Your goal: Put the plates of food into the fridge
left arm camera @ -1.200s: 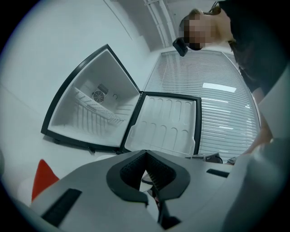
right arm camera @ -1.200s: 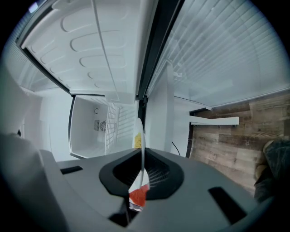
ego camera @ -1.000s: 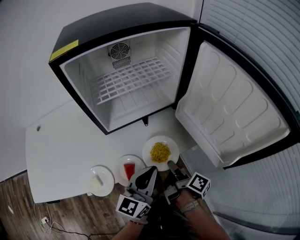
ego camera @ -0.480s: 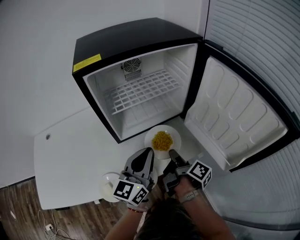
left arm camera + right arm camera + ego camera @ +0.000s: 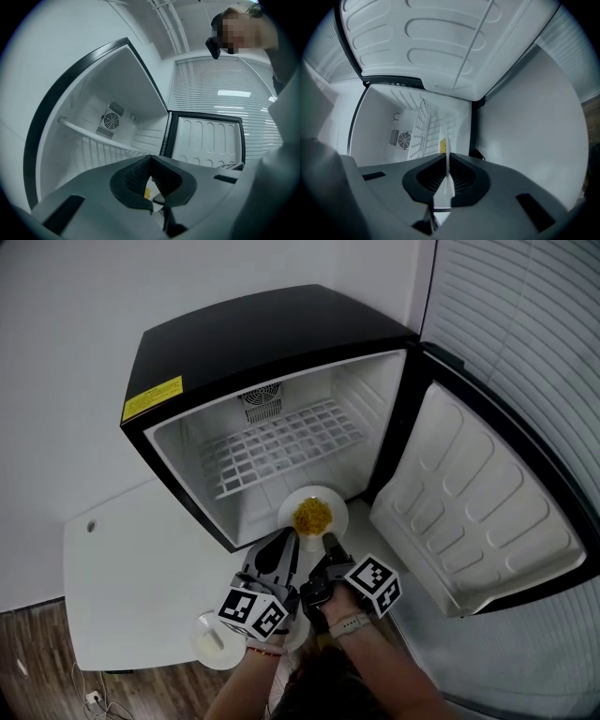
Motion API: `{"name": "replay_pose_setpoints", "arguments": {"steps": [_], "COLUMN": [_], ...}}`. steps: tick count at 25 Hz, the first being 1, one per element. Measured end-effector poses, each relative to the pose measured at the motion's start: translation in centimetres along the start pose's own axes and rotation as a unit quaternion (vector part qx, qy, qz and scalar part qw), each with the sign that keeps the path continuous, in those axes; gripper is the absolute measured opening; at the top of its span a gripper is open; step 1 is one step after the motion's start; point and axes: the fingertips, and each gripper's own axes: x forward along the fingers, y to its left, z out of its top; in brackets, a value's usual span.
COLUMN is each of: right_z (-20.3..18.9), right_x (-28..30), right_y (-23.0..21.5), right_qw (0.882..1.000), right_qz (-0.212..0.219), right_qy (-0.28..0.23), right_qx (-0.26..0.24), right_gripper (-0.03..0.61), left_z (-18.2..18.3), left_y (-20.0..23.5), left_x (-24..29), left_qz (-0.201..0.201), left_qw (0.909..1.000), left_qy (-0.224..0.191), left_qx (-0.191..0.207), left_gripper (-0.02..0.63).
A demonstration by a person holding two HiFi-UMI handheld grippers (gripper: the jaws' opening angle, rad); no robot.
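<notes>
Fridge [image 5: 169, 362] mouth clear, door [image 5: 469, 493] swung wide. Plate [image 5: 334, 506] of yellow food at fridge's front lip, rim pinched edge-on by right gripper [image 5: 326, 542]. Left gripper [image 5: 289, 538] alongside, jaws together. Both point into fridge.

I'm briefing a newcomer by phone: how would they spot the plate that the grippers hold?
Find the open black fridge. At its mouth, a white plate is held by the left gripper and right gripper. It alone bears yellow food; the second plate lies on the table.
</notes>
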Motion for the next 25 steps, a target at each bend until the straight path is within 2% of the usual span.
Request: {"name": "replay_pose_setpoints", "arguments": {"steps": [13,25], "right_z": [3.0,4.6], "right_x": [8.3,12.2], "right_y": [-1.0,-2.1], "right_qw": [0.999,0.996], "right_qz": [-0.036,-0.069], "right_qy": [-0.023,-0.042], "right_qx": [-0.030,-0.040], "right_gripper": [0.017,0.017], "left_z": [-2.0,-4.1], "left_y": [5.9,8.5], "left_x": [4.8,6.6], "left_qz": [0.022,0.008], "left_qw": [0.9993,0.9989], "left_qy": [0.020,0.036], "left_qx": [-0.020,-0.028], "left_gripper": [0.006,0.006]}}
